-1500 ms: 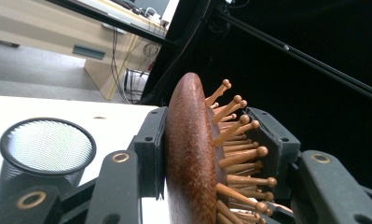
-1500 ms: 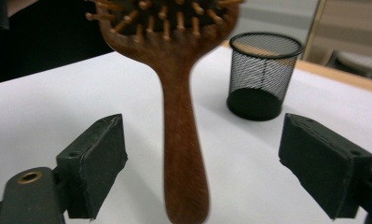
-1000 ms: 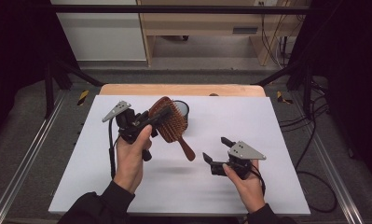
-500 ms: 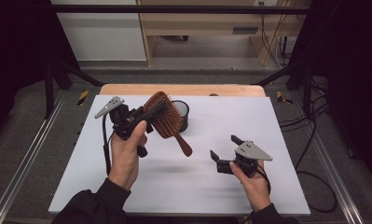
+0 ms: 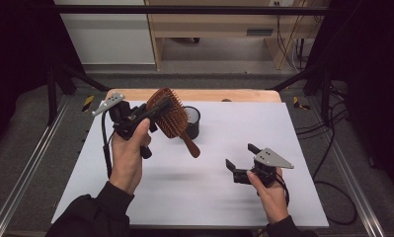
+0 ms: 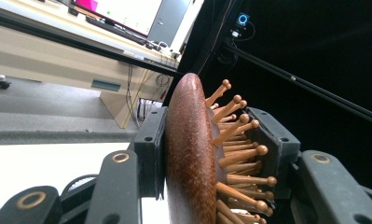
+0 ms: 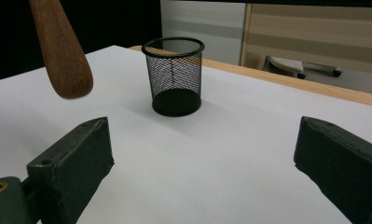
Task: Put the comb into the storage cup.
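Hairbrush clamped by its wooden head in left gripper, raised above white table, handle hanging near mesh cup. Right gripper low, jaws wide, empty. Best lowered handle-first, centred over cup, grip kept firm.

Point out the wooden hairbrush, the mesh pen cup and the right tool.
wooden hairbrush (image 5: 171, 114), high view, on its bristle face
mesh pen cup (image 7: 176, 74), right gripper view, on its mesh wall
right tool (image 5: 242, 159), high view, midway between its open jaws
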